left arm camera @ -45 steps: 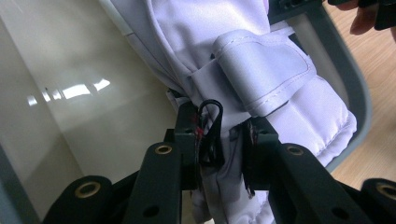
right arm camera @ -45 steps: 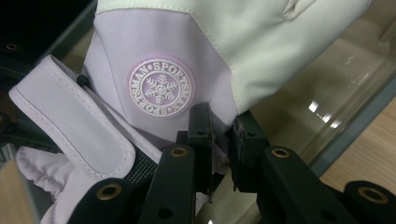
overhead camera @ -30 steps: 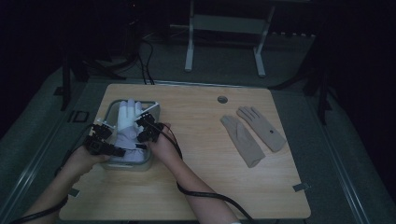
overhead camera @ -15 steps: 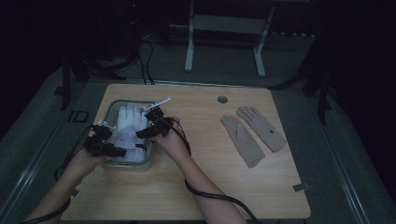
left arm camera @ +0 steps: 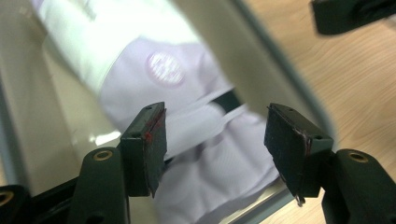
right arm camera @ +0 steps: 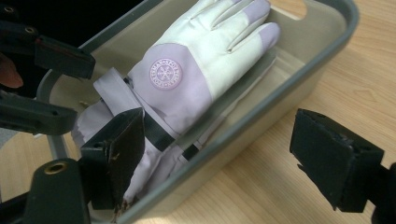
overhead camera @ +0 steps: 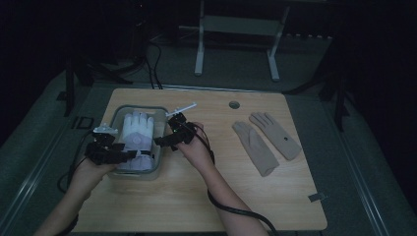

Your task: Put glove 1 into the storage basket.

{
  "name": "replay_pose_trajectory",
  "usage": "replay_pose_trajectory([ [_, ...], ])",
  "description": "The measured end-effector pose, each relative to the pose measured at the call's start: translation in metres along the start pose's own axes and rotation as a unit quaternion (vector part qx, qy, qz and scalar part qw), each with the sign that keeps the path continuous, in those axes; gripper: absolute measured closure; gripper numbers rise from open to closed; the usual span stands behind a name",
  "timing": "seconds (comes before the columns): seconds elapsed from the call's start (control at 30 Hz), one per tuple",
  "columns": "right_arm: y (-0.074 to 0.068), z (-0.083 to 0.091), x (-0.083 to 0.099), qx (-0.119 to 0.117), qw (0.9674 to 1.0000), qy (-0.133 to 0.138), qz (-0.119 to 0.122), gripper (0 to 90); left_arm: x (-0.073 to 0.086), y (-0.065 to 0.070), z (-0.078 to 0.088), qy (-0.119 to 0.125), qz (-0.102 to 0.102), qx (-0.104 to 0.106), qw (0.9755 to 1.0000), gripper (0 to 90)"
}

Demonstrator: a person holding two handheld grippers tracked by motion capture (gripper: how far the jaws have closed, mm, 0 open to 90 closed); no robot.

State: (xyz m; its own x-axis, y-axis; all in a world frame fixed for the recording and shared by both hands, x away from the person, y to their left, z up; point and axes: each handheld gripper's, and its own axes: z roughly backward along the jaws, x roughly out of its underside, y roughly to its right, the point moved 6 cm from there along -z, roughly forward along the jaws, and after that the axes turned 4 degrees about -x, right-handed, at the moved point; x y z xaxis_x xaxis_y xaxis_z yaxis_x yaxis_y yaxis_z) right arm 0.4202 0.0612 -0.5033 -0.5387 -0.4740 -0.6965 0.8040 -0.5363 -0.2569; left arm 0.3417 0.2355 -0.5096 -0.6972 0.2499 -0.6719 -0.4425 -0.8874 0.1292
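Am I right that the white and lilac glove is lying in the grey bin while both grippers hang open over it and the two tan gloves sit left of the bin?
Not quite: in the high view the two tan gloves lie right of the grey bin, not left. The rest holds.

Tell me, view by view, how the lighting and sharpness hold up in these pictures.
High view: dim and underexposed, the surroundings nearly black, though the light wooden table and two beige gloves stay readable. Left gripper view: bright, with the white and lilac glove blurred and a glare patch on the grey plastic bin. Right gripper view: evenly lit, the round badge on that glove sharp.
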Motion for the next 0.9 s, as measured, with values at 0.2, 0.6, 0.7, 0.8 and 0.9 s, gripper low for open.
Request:
replay_pose_trajectory([
  [0.2,0.008,0.018,0.008,0.009,0.9999,0.006,0.001,17.9,-0.006,0.022,-0.006,0.002,-0.019,0.019,0.9996,39.7],
  [0.6,0.031,0.056,0.035,0.030,0.9995,0.011,0.000,18.0,-0.017,0.077,-0.015,0.018,-0.060,0.050,0.9968,41.6],
  [0.7,0.036,0.064,0.044,0.037,0.9993,0.008,0.002,17.8,-0.017,0.091,-0.021,0.018,-0.069,0.059,0.9957,39.7],
  [0.8,0.042,0.073,0.051,0.045,0.9989,0.011,0.004,17.9,-0.016,0.105,-0.027,0.020,-0.084,0.064,0.9942,38.9],
  [0.9,0.047,0.082,0.060,0.048,0.9987,0.014,0.003,17.9,-0.015,0.119,-0.033,0.025,-0.093,0.082,0.9920,33.9],
])
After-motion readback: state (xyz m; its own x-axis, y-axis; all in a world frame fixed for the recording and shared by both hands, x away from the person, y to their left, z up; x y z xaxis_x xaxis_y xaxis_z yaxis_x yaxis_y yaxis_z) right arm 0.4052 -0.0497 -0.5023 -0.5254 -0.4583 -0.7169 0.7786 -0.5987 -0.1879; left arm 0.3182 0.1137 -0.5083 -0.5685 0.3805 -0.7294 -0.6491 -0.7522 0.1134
